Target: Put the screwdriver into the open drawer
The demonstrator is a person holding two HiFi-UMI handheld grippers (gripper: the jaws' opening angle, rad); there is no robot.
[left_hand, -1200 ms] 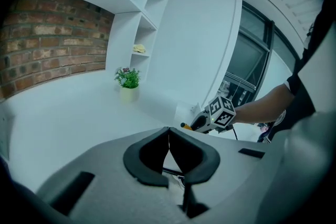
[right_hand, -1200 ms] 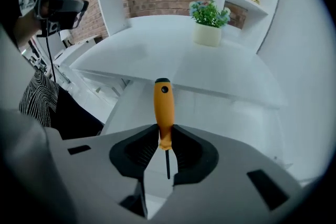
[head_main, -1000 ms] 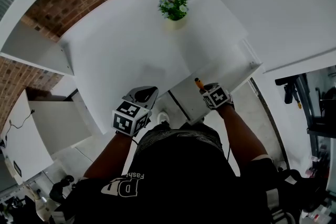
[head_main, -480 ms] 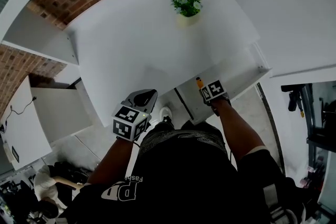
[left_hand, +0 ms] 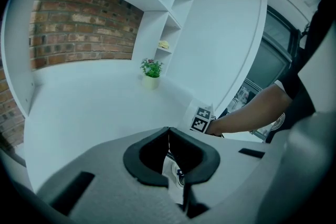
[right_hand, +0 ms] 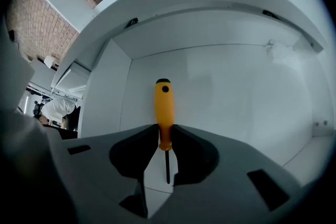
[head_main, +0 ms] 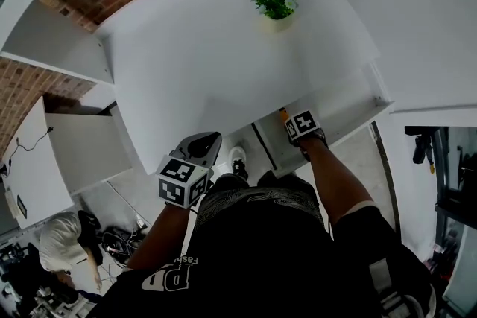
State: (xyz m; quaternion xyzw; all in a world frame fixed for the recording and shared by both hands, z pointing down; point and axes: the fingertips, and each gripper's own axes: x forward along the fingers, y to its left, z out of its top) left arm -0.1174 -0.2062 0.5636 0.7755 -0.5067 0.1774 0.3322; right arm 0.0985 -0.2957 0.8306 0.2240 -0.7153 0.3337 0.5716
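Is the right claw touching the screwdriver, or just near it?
Touching. The right gripper view shows the right claw shut on the screwdriver, pinching the base of its orange handle with no gap on either side.

Cool, even, diffuse light; the white worktop (head_main: pixel 186 63) is bright without glare, with soft shadows beneath it. Every view bows strongly at the edges; both gripper views fade to black corners, foregrounds soft.

Only legible print was on the person's black shirt (head_main: pixel 261 257): partial "Fas" beside big letters, prob. "PD". Nothing else was readable.
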